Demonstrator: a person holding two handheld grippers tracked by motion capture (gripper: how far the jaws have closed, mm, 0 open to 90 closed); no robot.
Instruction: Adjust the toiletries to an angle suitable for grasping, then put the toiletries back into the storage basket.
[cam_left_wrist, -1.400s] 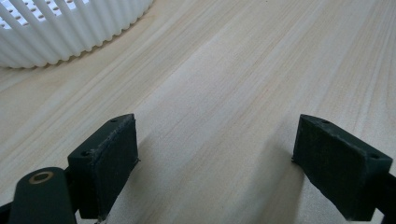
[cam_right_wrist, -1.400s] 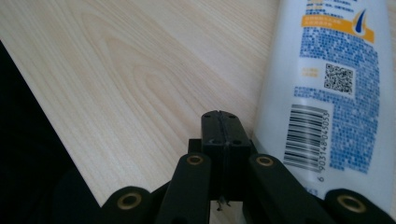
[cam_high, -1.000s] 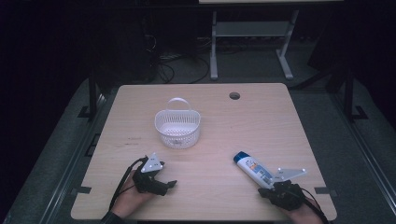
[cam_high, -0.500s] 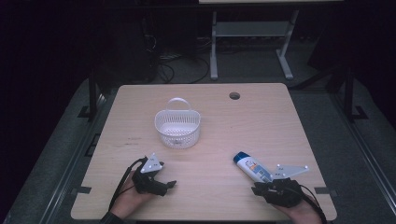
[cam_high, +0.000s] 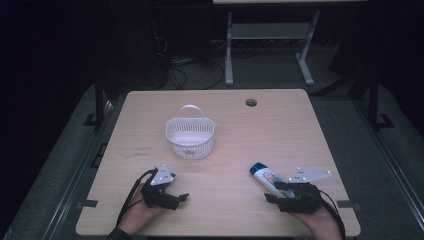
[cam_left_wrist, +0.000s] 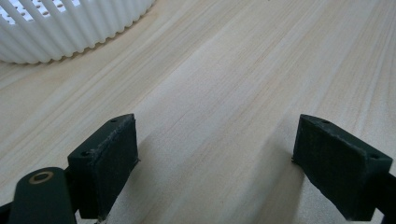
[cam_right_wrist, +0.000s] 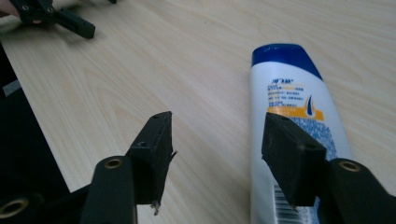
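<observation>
A white shampoo bottle (cam_high: 266, 176) with a blue cap lies flat on the wooden table (cam_high: 280, 130), at the front right. My right gripper (cam_high: 272, 192) is at its near end, open. In the right gripper view the bottle (cam_right_wrist: 299, 93) lies under the right-hand jaw, and the gap of the right gripper (cam_right_wrist: 218, 129) holds only bare table. My left gripper (cam_high: 178, 197) rests open at the front left with nothing between its jaws (cam_left_wrist: 215, 163). A white slatted basket (cam_high: 190, 136) with a handle stands mid-table; its wall (cam_left_wrist: 70, 28) lies beyond the left gripper.
A round cable hole (cam_high: 251, 102) is in the table's far right part. The table's front edge (cam_high: 215, 234) lies just behind both hands. In the right gripper view the left gripper (cam_right_wrist: 56, 16) is far off at the top left. A metal stand (cam_high: 267, 50) is on the floor beyond.
The right gripper has crept a little forward along the bottle's near end. The left gripper, the basket and the bottle have stayed put.
</observation>
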